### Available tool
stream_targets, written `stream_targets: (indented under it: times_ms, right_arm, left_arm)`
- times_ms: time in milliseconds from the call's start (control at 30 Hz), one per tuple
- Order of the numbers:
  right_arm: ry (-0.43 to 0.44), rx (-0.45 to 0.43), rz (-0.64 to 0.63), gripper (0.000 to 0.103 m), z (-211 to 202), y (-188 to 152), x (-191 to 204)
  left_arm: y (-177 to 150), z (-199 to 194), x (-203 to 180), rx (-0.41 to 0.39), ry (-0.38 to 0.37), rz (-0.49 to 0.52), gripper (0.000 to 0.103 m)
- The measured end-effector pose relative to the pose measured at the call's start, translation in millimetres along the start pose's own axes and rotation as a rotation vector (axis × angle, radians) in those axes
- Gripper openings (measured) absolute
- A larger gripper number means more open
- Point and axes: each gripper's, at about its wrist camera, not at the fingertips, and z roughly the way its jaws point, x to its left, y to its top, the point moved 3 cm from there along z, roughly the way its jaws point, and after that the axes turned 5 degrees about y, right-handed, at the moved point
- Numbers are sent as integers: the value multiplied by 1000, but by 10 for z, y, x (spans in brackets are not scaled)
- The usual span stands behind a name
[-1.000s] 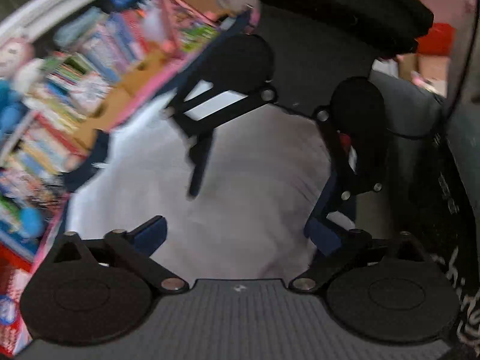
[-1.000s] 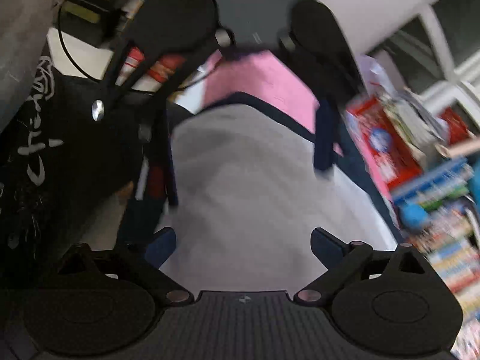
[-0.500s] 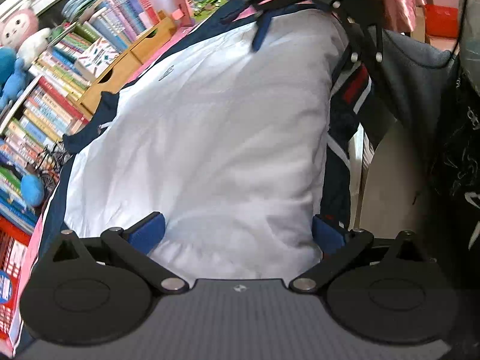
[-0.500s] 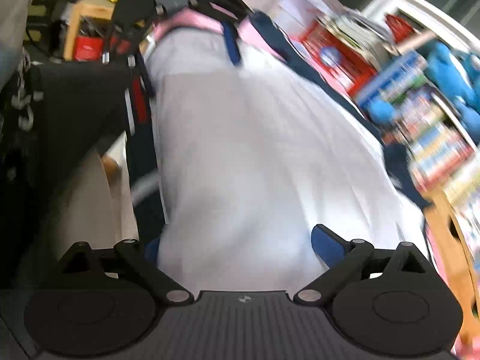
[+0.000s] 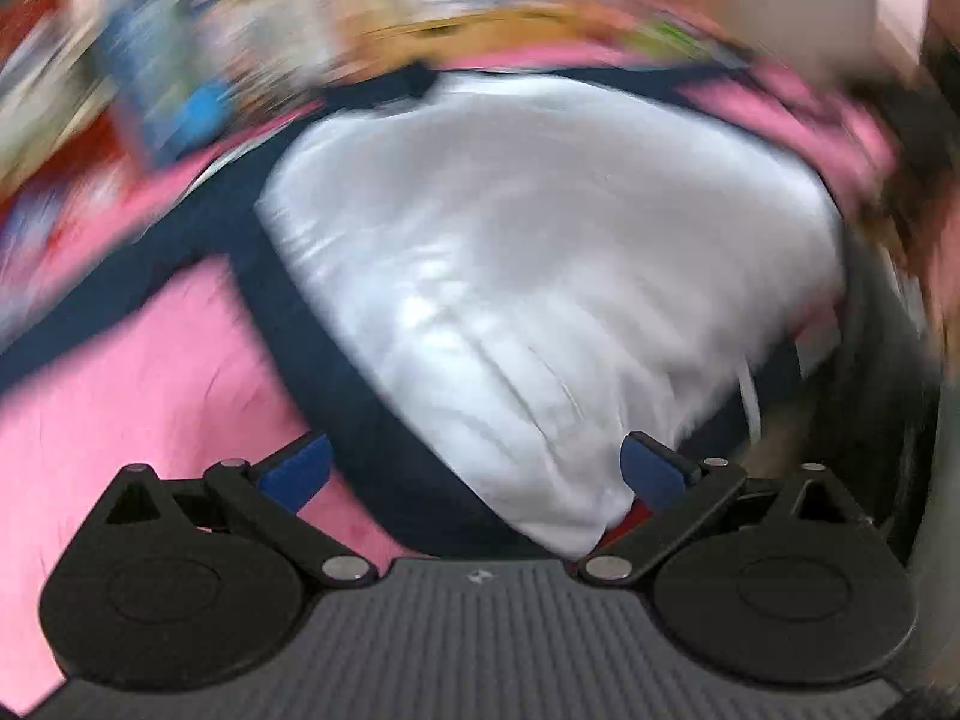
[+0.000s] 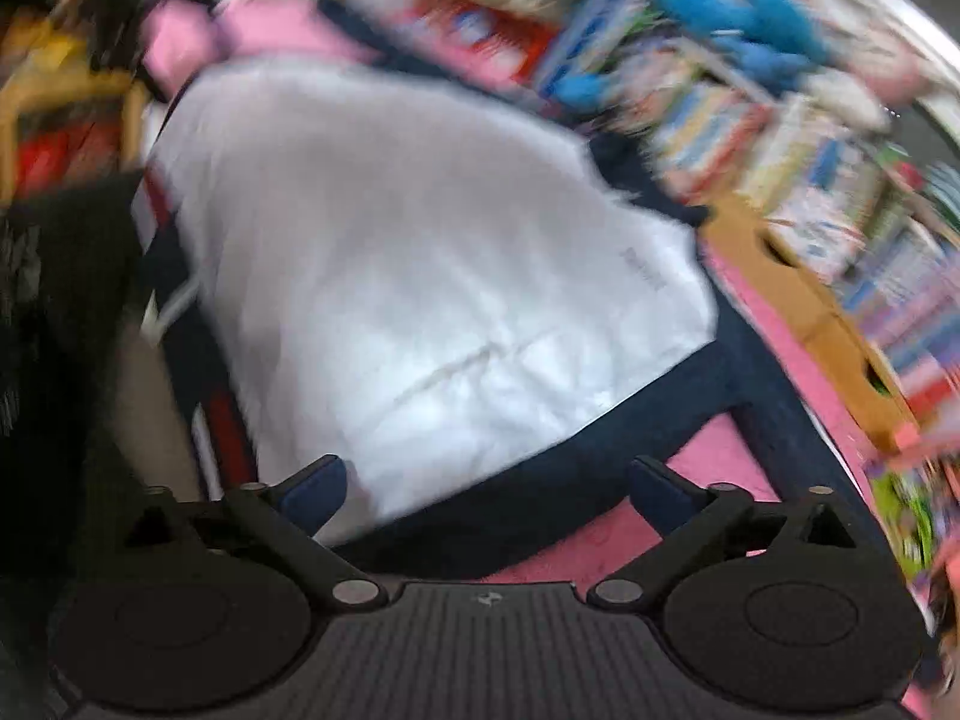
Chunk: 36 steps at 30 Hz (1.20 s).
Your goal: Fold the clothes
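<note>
One white fabric garment with navy-blue trim and sleeves (image 5: 540,276) (image 6: 420,276) lies spread on a pink cloth-covered bench (image 5: 120,408) (image 6: 714,462); a red-and-white stripe shows along the garment's edge at the left of the right wrist view. Both views are heavily motion-blurred. Beyond the garment's far side stand rows of colourful books on a shelf (image 6: 840,180), with a blurred blue soft toy (image 6: 732,6) above them and a tan wooden box (image 6: 822,324) at the bench edge. A dark mass at the left border of the right wrist view cannot be identified.

The left hand-held gripper (image 5: 474,468) has its two blue-padded fingers spread wide, the near corner of the garment lying between them; neither pad visibly clamps the cloth. The right hand-held gripper (image 6: 486,486) is likewise spread wide over the navy hem and the pink cover, holding nothing. Count: one garment, two hand-held grippers.
</note>
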Motion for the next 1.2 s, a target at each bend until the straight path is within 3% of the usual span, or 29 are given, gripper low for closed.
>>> stream_targets:
  times_ms: [100, 200, 300, 467, 633, 1200]
  right_arm:
    - [-11, -31, 269, 103, -109, 118, -5]
    - [30, -44, 536, 103, -206, 184, 34]
    - [92, -93, 688, 103, -399, 265, 151]
    - [43, -93, 726, 103, -584, 420, 370]
    - [76, -75, 715, 103, -570, 472, 545]
    - [39, 2, 680, 103, -457, 519, 558]
  left_arm:
    - [54, -33, -67, 87, 47, -263, 103]
    - [75, -57, -352, 135, 85, -311, 103]
    - [95, -82, -637, 182, 122, -360, 103]
    - [79, -146, -915, 198, 151, -381, 103]
    - [68, -198, -1000, 190, 167, -369, 103]
    - [50, -185, -1055, 182, 211, -361, 103]
